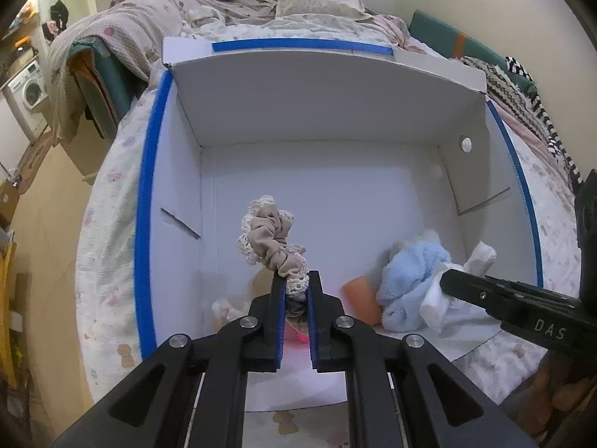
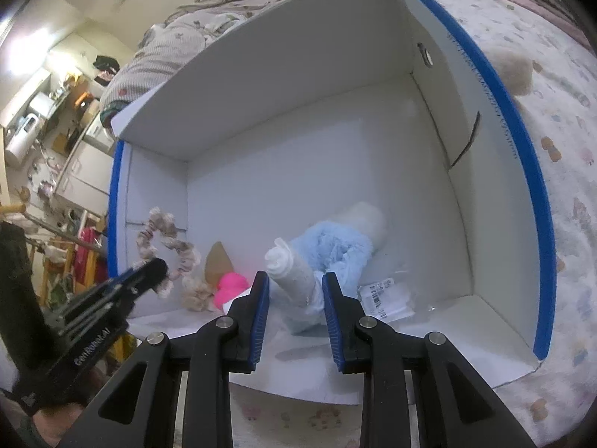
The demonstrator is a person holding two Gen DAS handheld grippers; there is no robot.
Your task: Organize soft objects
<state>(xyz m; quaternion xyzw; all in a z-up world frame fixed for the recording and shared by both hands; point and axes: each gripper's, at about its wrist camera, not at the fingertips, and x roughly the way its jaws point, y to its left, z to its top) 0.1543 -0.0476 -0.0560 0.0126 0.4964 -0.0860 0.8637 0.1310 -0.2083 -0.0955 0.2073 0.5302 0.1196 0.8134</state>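
Observation:
A white cardboard box [image 1: 145, 224] with blue-taped rims lies open on the bed. My left gripper [image 1: 296, 280] is shut on a beige, lace-trimmed scrunchie [image 1: 268, 239] and holds it just above the box floor at the near left. My right gripper [image 2: 294, 278] is shut on a white rolled cloth [image 2: 289, 267] over the near right of the box [image 2: 522, 142]. A fluffy light-blue cloth [image 2: 335, 250] lies right behind the roll. In the left wrist view the right gripper [image 1: 449, 280] comes in from the right beside the blue cloth [image 1: 410, 283].
On the box floor lie an orange piece [image 1: 362, 298], a pink item [image 2: 231, 287], a cream fluffy item [image 2: 194, 295], a white fluffy roll [image 2: 367, 220] and a labelled plastic bag [image 2: 384, 298]. A tan fluffy thing [image 2: 516, 71] sits on the sheet right of the box. Rumpled bedding [image 1: 231, 3] lies behind.

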